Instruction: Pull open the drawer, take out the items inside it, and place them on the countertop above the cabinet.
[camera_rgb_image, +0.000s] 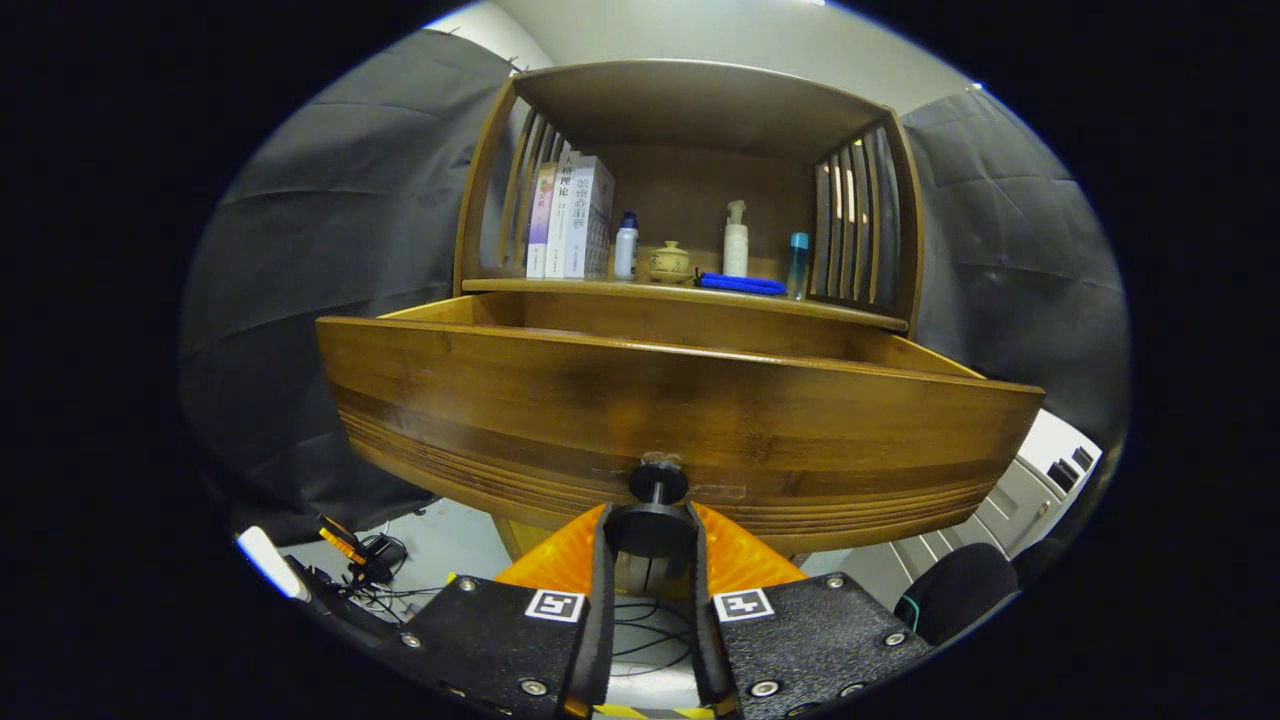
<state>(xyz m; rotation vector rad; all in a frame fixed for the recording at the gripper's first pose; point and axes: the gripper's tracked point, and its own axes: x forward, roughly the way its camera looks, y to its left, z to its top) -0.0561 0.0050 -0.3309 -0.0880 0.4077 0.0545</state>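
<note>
A wooden cabinet's drawer (680, 410) stands pulled out toward me, its wide front panel filling the middle of the view. A round dark knob (656, 520) juts from the panel's lower centre. My gripper (652, 528) is shut on this knob, one finger pressing each side of its disc. The drawer's inside is hidden behind the front panel, so I cannot see any items in it. Above the drawer lies the countertop (690, 292), under an open shelf hood.
On the countertop stand several books (572, 218), a small white bottle (626, 246), a little clay pot (669, 262), a white pump bottle (736, 240), a blue flat item (742, 284) and a teal-capped tube (797, 264). Cables (365, 560) lie on the floor, lower left.
</note>
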